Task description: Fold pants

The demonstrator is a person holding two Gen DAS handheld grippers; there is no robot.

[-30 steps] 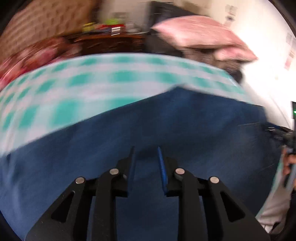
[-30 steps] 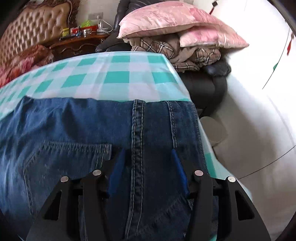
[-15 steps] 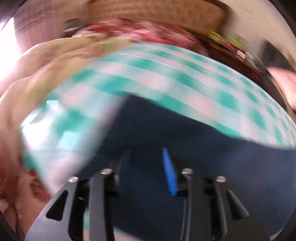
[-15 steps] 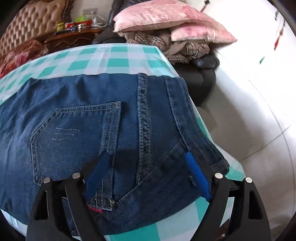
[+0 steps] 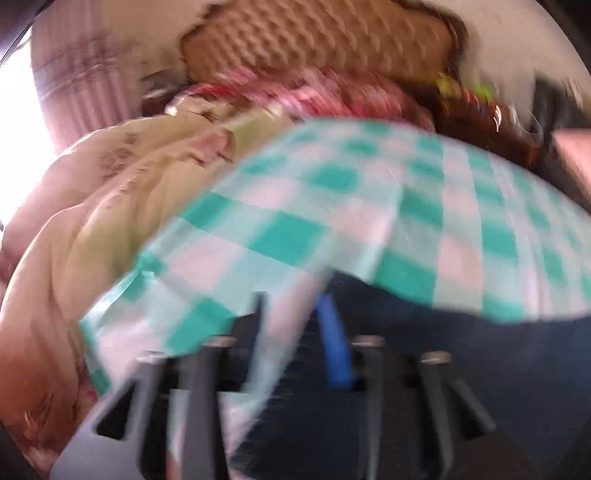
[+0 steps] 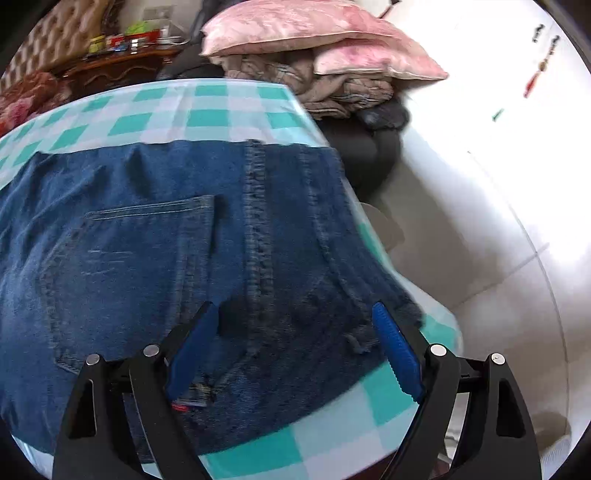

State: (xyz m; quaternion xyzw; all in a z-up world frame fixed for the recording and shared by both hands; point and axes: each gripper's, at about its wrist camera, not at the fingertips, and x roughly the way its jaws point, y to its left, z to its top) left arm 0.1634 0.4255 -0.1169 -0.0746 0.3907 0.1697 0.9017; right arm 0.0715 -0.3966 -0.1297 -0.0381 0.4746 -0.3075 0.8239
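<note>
Work surface: one table covered by a teal-and-white checked tablecloth (image 6: 207,118), also visible in the left wrist view (image 5: 424,221). The right edge of the cloth falls toward a pale tiled floor (image 6: 480,258).

Room, behind the table: one tufted tan headboard (image 5: 314,40) stands at the back, with one heap of red-and-pink floral bedding (image 5: 332,92) below it and one cream floral quilt (image 5: 92,221) bunched at the left edge of the table. One dark wooden side cabinet (image 6: 122,68) carries small items too blurred to count. One dark chair (image 6: 369,147) holds a pile of plaid cloth with two pink pillows (image 6: 295,29) stacked on top.

Task item: one pair of blue denim pants (image 6: 147,240) lies flat on the tablecloth, at its right end. One back pocket faces up to the left of the centre seam; the waistband end lies nearest the camera. In the left wrist view the denim (image 5: 443,369) appears only as a dark blurred area at lower right, its edge just beside the gripper.

Right gripper (image 6: 293,325): jaws spread wide over the waistband area, one finger on either side of the centre seam; the pads are not pressing the fabric. Jaws have just been opening.

Left gripper (image 5: 293,314): jaws partly apart and have just been opening; the view is motion-blurred, and tablecloth shows through the gap. Nothing is clamped between the fingers.
</note>
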